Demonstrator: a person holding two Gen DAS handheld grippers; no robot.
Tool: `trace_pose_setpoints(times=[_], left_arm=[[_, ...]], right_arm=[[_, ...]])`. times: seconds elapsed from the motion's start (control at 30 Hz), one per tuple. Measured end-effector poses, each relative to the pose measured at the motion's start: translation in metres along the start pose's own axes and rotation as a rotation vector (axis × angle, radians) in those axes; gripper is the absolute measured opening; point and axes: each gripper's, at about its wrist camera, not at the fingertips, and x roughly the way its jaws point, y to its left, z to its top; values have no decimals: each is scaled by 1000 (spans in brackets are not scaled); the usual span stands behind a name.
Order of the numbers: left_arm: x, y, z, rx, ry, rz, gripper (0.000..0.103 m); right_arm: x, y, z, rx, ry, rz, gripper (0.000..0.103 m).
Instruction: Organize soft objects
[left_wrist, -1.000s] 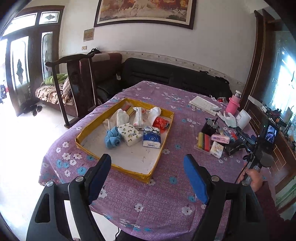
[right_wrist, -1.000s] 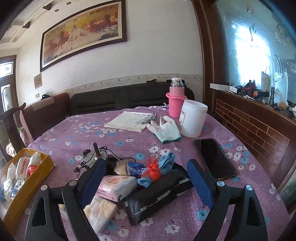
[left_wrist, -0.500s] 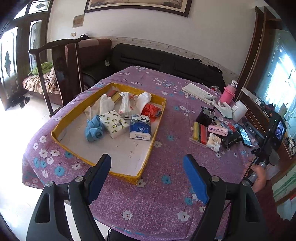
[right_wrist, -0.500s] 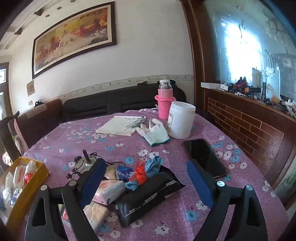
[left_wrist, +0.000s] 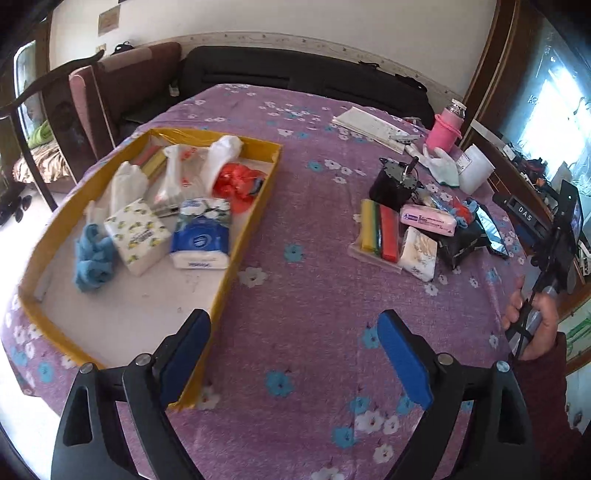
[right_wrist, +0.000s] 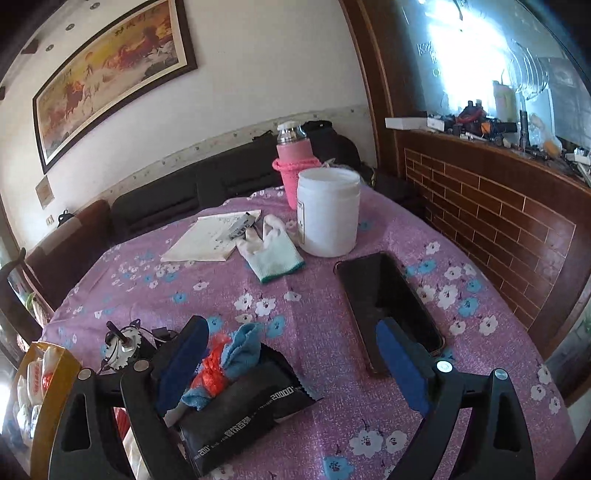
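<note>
- Left gripper (left_wrist: 295, 345): jaws opening, nothing between them, above tabletop (left_wrist: 314, 280) beside yellow tray (left_wrist: 255, 210).
- Right gripper (right_wrist: 291, 354): wide apart, empty, over black pouch (right_wrist: 240, 402).

black gripper (left_wrist: 295, 354), blue jaws, seemingly maroon sleeve (left_wrist: 539, 391)

- A broad strip of bare table (left_wrist: 306, 295) lies between the yellow tray (left_wrist: 255, 206) and the clutter pile (left_wrist: 417, 229); a hand-held gripper could pass there.
- The tray's near half is bare; its far half is crowded with tissue packs (left_wrist: 201, 232), bags and a blue cloth (left_wrist: 90, 254).
- The tray wall rises just beside the left hand-held gripper (left_wrist: 295, 354), whose jaws are opening with nothing between them.
- Right view: black pouch (right_wrist: 243, 410) and phone (right_wrist: 388, 306) flank open cloth; jar (right_wrist: 328, 218) and glove (right_wrist: 269, 251) block farther back.
</note>
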Motion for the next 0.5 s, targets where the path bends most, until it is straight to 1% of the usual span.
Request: trace_pose_setpoints(times=[0.07,0.13,0.2,0.33,0.4,0.43,0.5], left_arm=[[27,-13,13,18,15,-14,91],[54,-28,25,37,55,-28,91],[74,-44,36,66,71,-49,91],[104,-75,60,187,53,-50,91],[124,-86,71,232,67,-28,91],[132,-88,74,239,79,-33,89],[153,-90,79,231,130,-60,64]], right_arm=[[5,-5,-2,24,29,4,94],[7,-9,-2,42,36,5,94],[9,-12,0,54,42,3,94],[18,-19,3,95,78,16,94],[22,-21,2,108,96,16,94],[23,-23,1,116,105,19,94],[25,-24,0,129,114,24,94]])
